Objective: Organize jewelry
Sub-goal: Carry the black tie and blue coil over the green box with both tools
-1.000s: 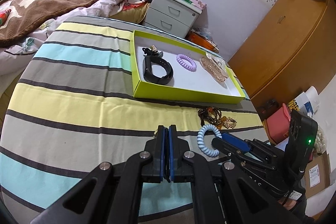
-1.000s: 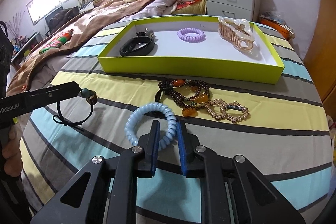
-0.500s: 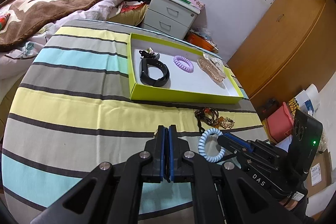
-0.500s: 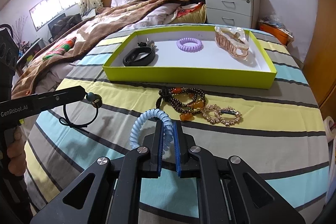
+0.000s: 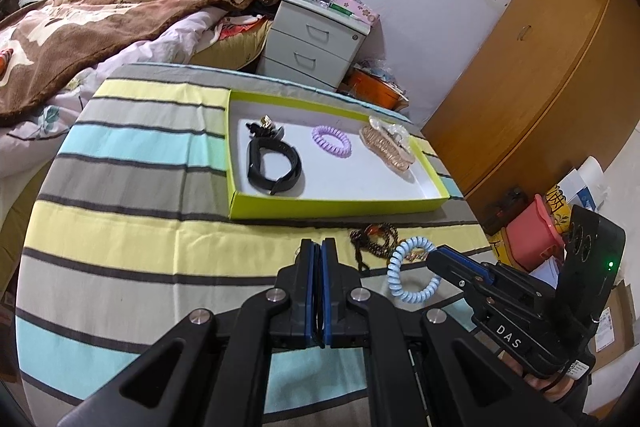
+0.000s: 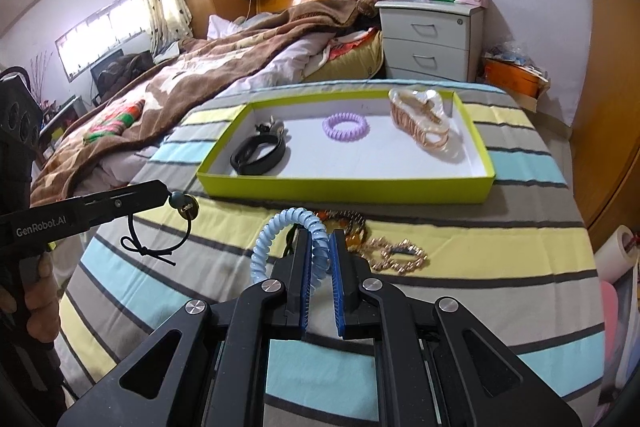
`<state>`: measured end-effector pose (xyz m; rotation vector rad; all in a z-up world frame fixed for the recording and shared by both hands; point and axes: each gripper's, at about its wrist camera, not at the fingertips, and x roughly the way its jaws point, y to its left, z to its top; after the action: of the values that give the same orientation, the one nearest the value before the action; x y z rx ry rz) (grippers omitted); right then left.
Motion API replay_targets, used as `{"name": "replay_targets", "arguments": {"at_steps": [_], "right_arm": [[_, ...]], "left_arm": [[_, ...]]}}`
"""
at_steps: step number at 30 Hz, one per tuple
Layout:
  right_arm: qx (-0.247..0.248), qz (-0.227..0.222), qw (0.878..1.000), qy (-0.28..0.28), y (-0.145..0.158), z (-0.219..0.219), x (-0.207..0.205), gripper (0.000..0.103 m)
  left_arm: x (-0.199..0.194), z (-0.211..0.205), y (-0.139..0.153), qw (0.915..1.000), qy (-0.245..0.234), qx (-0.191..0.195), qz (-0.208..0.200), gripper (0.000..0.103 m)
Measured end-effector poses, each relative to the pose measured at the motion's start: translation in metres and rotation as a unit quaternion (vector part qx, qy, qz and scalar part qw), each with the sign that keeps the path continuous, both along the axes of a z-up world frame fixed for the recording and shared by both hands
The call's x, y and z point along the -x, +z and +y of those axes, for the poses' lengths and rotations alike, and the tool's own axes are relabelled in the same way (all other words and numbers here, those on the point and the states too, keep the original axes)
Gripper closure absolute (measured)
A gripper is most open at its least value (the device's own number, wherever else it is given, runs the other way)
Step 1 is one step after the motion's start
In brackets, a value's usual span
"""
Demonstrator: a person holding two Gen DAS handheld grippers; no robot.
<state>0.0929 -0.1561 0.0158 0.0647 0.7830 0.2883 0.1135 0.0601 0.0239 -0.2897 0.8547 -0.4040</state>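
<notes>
Light-blue spiral hair tie [image 6: 280,243] pinched between the closed pads of the right gripper [image 6: 319,281], lifted off the striped cloth [image 6: 500,243], short of the yellow-green tray [image 6: 344,187]. Black cord hair tie with a bead [image 6: 160,239] dangling from the fully closed left gripper [image 5: 319,291]. Further out, inside the tray: 1 black band [image 6: 258,153], 1 purple spiral tie [image 6: 345,125], 1 clear hair claw [image 6: 420,119]; before the tray, on the cloth: beaded bracelets [image 6: 348,223] and a gold chain piece [image 6: 400,255].

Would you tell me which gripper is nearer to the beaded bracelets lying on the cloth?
Right. The right gripper, shut on the blue coil tie, hangs just before the bracelets; the left gripper, holding a black cord tie, is off to their left.
</notes>
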Motion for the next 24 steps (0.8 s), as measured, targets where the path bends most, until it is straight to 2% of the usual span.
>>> {"name": "replay_targets", "arguments": {"at_steps": [13,24], "right_arm": [[-0.005,-0.019,1.0,-0.023,0.023,-0.021,-0.026,0.093],[0.004,-0.013,0.999,-0.045,0.022,-0.034,-0.063,0.093]], "left_arm": [[-0.029,-0.021,0.025,0.9997,-0.015,-0.001,-0.018,0.099],[-0.066,-0.04,0.031,0.9995,-0.026,-0.001,-0.017,0.099]]}}
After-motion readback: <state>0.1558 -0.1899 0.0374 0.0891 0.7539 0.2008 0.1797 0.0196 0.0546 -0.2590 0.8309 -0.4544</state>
